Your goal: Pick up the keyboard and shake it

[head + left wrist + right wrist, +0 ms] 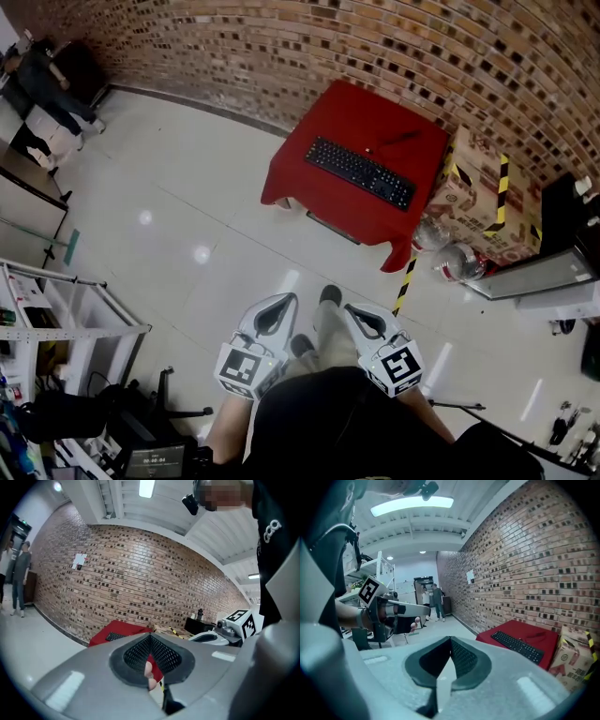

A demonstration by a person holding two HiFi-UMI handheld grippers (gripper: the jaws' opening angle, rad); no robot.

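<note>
A black keyboard point(360, 172) lies on a table under a red cloth point(309, 183) by the brick wall, well ahead of me. The keyboard point(517, 646) also shows in the right gripper view, and a dark corner of the keyboard point(114, 636) in the left gripper view. My left gripper point(279, 302) and right gripper point(358, 310) are held close to my body above the floor, far from the table. Both have their jaws shut with nothing between them. A dark cable or pen point(394, 142) lies on the cloth behind the keyboard.
Cardboard boxes point(478, 192) with yellow-black tape stand right of the table, with plastic bottles point(459, 262) on the floor. A white shelf rack point(66, 314) is at left, dark equipment point(141, 431) below it. People stand far off point(436, 601). White tiled floor point(187, 225) lies between me and the table.
</note>
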